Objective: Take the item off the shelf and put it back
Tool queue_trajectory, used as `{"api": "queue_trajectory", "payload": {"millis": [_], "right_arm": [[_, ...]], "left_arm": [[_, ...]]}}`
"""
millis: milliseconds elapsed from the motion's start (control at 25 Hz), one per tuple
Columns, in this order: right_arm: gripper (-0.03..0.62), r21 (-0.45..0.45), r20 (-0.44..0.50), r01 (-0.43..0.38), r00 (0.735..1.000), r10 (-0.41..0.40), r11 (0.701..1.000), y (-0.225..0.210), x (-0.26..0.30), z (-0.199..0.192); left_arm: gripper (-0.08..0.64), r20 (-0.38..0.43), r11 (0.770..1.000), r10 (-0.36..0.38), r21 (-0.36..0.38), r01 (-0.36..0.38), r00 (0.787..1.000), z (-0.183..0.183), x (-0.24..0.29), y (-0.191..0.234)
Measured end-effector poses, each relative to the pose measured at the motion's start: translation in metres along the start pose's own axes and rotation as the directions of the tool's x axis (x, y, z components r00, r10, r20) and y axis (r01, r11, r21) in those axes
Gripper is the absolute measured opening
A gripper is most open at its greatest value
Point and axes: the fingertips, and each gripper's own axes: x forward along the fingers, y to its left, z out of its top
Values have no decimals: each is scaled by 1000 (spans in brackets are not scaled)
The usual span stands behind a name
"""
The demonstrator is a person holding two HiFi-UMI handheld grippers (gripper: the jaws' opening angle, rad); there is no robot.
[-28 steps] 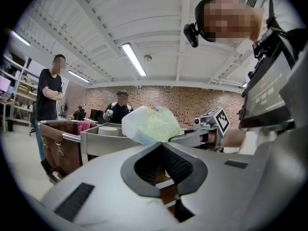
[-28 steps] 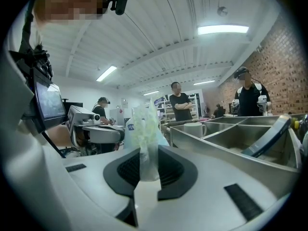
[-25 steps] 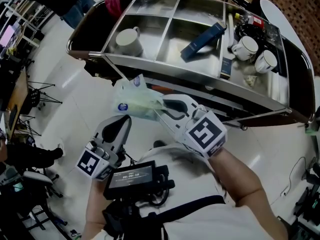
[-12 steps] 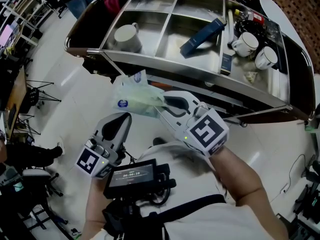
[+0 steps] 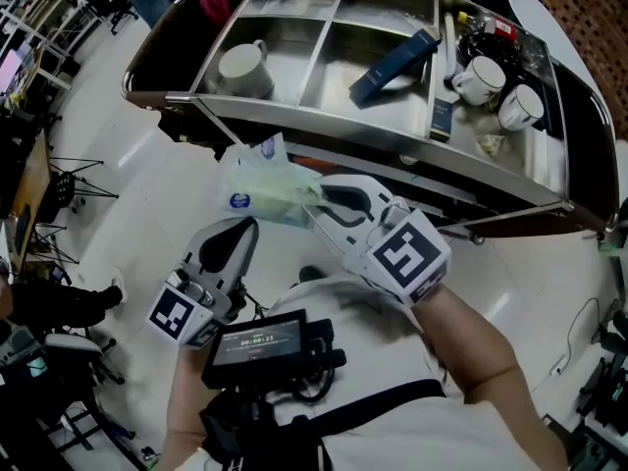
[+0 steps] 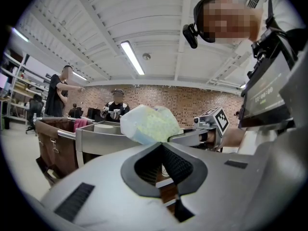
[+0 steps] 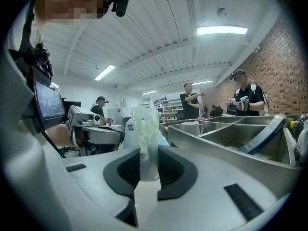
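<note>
The pale-green plastic bag (image 5: 263,184) hangs pinched by its neck in the right hand-held gripper (image 5: 316,200), just outside the near rim of the steel shelf (image 5: 324,124), above open floor (image 5: 157,199), with the left hand-held gripper (image 5: 243,228) closed and empty nearby.

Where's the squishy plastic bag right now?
In the head view, the plastic bag sits just left of centre, pinched in the right gripper, in the air in front of the metal cart's near rail.

A red brick wall (image 7: 276,76) meets a white ribbed ceiling (image 6: 96,23) hung with long strip lights (image 6: 132,57). The floor (image 5: 147,224) is pale and glossy. Distant shelving (image 7: 171,107) stands against the far wall.
</note>
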Motion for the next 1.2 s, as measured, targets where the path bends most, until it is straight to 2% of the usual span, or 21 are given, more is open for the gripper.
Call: {"api": "queue_trajectory", "payload": {"millis": [680, 920, 1080, 1200], "right_arm": [[48, -7, 3, 3, 1000, -3, 1000, -8, 1, -3], [48, -15, 20, 10, 1000, -10, 1000, -12, 4, -3], [48, -25, 29, 22, 999, -21, 999, -16, 6, -5], [48, -10, 8, 20, 1000, -19, 1000, -15, 7, -7]], "left_arm": [[3, -6, 1000, 0, -3, 0, 1000, -1, 6, 2], [5, 26, 1000, -14, -17, 14, 1000, 3, 7, 4], [5, 18, 1000, -14, -7, 14, 1000, 2, 7, 6], [5, 15, 1000, -8, -14, 8, 1000, 0, 6, 8]]}}
